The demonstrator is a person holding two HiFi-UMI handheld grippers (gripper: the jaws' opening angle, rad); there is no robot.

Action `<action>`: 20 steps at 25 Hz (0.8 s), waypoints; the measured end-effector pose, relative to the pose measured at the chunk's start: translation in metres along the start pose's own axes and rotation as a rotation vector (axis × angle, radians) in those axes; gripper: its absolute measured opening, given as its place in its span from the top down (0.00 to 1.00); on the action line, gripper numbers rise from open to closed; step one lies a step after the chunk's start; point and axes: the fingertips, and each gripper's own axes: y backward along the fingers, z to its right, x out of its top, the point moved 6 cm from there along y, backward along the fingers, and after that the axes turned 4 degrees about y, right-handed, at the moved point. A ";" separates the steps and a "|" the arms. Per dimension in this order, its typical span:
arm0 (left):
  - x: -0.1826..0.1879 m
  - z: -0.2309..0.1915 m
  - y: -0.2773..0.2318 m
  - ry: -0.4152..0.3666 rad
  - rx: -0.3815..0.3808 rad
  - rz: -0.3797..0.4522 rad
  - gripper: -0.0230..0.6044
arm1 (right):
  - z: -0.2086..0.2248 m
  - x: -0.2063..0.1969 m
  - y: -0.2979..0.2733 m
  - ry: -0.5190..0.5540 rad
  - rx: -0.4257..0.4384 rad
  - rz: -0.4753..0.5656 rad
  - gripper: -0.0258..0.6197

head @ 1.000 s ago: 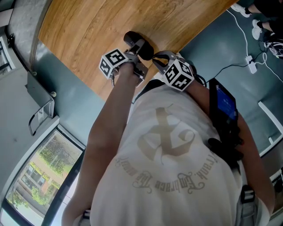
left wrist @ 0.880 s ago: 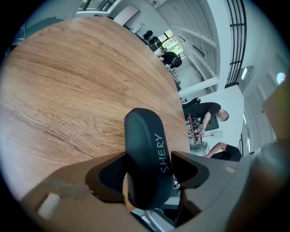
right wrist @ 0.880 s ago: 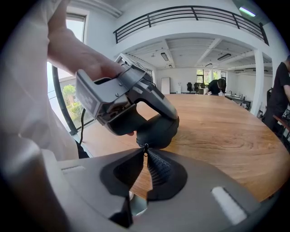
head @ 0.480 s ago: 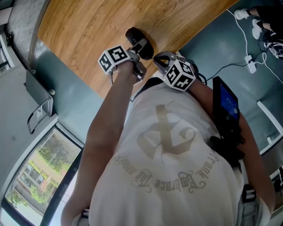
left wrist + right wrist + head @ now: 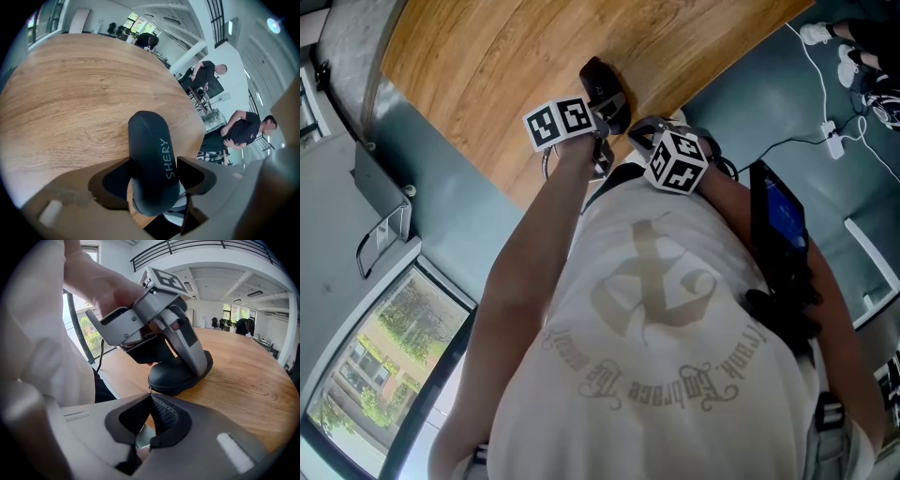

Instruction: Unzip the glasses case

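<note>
The left gripper (image 5: pixel 153 174) clamps the dark glasses case (image 5: pixel 149 140) across its width; the case sits on the wooden table (image 5: pixel 70 103) near its edge; the right gripper (image 5: pixel 150 397) has its jaws pressed together, pinching the small zipper pull (image 5: pixel 150 389) at the case's end.

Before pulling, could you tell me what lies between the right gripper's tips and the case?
Only the zip pull, seemingly pinched by the shut right gripper; the case sits just beyond, in the right gripper view.

Wooden table (image 5: pixel 506 66), grey floor (image 5: pixel 741 112)
</note>
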 end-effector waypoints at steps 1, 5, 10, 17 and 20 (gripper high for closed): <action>-0.002 0.001 -0.001 -0.022 0.011 -0.011 0.45 | -0.002 -0.002 -0.001 0.002 0.009 -0.011 0.95; -0.005 0.002 0.000 -0.046 0.022 -0.029 0.45 | -0.003 -0.003 -0.002 0.005 0.033 -0.022 0.95; -0.006 0.002 -0.001 -0.062 0.028 -0.031 0.46 | -0.004 -0.004 -0.002 0.007 0.044 -0.018 0.95; -0.006 0.000 0.000 -0.077 0.037 -0.041 0.46 | -0.004 -0.002 -0.001 0.024 0.030 -0.027 0.95; -0.006 -0.002 0.001 -0.079 0.039 -0.044 0.46 | -0.003 -0.001 0.001 0.026 0.024 -0.027 0.95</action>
